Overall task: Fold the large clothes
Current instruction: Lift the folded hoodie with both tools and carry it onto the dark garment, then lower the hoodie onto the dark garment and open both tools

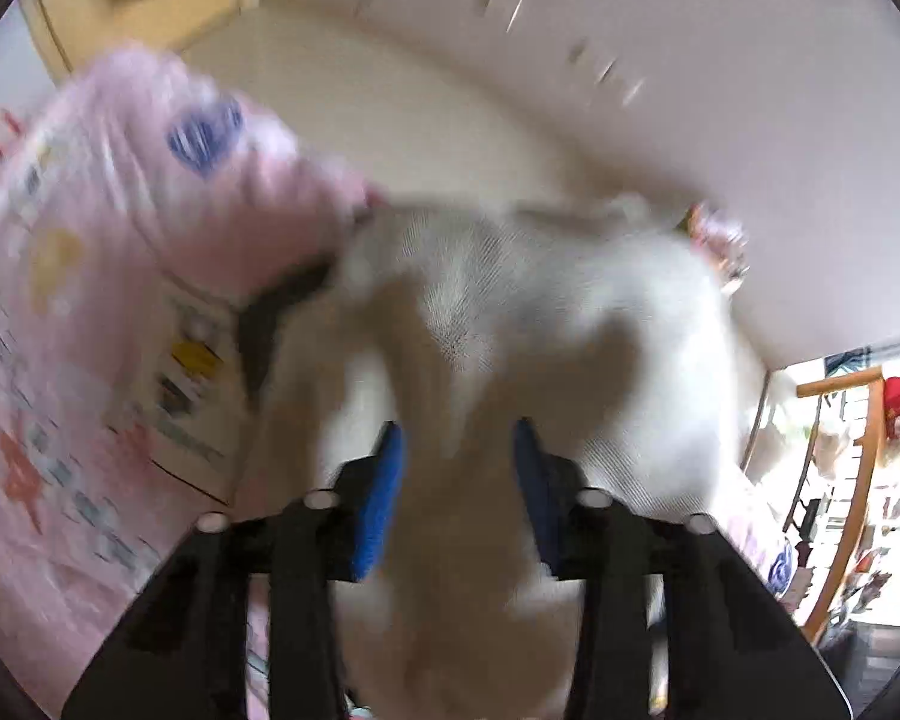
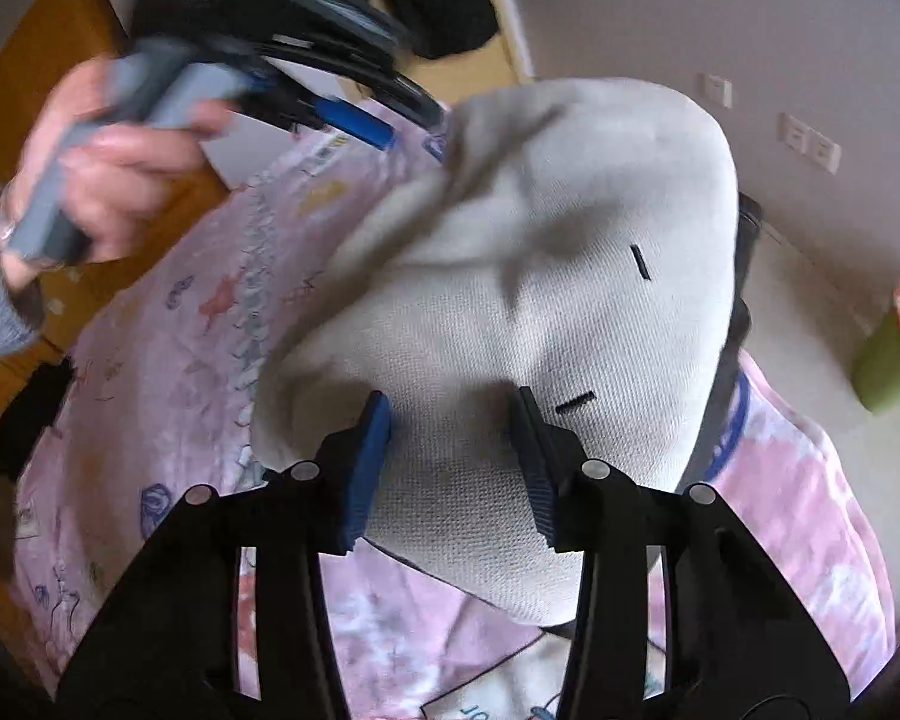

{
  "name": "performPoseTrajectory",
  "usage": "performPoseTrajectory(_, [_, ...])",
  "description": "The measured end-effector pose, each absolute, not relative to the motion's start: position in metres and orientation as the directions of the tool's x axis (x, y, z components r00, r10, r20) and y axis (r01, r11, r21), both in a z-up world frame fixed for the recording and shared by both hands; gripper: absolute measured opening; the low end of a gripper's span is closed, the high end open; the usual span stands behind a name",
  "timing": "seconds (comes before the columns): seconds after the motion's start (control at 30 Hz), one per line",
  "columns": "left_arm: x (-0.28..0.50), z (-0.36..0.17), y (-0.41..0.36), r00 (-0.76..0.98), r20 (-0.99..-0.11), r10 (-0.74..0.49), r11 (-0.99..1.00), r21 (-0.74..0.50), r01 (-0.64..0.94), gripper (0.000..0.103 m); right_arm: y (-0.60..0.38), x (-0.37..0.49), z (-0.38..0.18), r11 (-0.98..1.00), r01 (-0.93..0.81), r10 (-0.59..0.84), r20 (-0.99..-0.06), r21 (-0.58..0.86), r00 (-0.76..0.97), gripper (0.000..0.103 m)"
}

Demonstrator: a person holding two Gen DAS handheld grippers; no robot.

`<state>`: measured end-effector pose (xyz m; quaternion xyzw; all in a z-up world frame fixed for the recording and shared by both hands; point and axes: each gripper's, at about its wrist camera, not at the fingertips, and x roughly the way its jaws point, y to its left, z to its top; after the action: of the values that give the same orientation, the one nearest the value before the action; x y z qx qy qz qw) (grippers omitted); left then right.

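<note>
A cream knit garment (image 2: 528,276) lies in a heap on a pink printed bedsheet (image 2: 168,360). It has short black marks on its front. My right gripper (image 2: 450,414) is open, its blue pads either side of the garment's near edge. In the left wrist view the same garment (image 1: 510,312) is blurred and spreads in front of my left gripper (image 1: 457,450), which is open with cloth showing between the jaws. The left gripper (image 2: 384,135) also shows in the right wrist view, held by a hand above the garment's far edge.
The pink sheet (image 1: 90,240) rises at the left of the left wrist view. A white wall with sockets (image 2: 810,144) stands behind the bed. A green and orange object (image 2: 894,354) lies at the right. A wooden rack with clothes (image 1: 858,480) stands at the far right.
</note>
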<state>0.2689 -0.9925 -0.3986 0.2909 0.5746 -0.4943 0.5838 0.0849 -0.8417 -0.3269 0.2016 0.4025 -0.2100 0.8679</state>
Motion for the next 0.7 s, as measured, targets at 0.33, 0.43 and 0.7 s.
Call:
performPoseTrajectory(0.33, [0.213,-0.449,-1.038,0.067,-0.993,-0.1,0.209,0.045,0.977,0.021,-0.849,0.09,-0.313,0.819,0.556,-0.258,-0.775,0.143,0.578,0.039])
performPoseTrajectory(0.43, [0.223,-0.404,-1.007,0.003,-0.982,-0.191,0.247,-0.045,0.968,0.024,-0.882,0.064,-0.271,0.771,0.606,-0.311,-0.715,0.196,0.626,0.042])
performPoseTrajectory(0.7, [0.212,-0.394,-0.887,-0.314,-0.878,-0.361,0.437,-0.456,0.775,0.035,-1.044,0.117,-0.313,0.51,0.63,-0.043,-0.714,0.586,0.699,0.042])
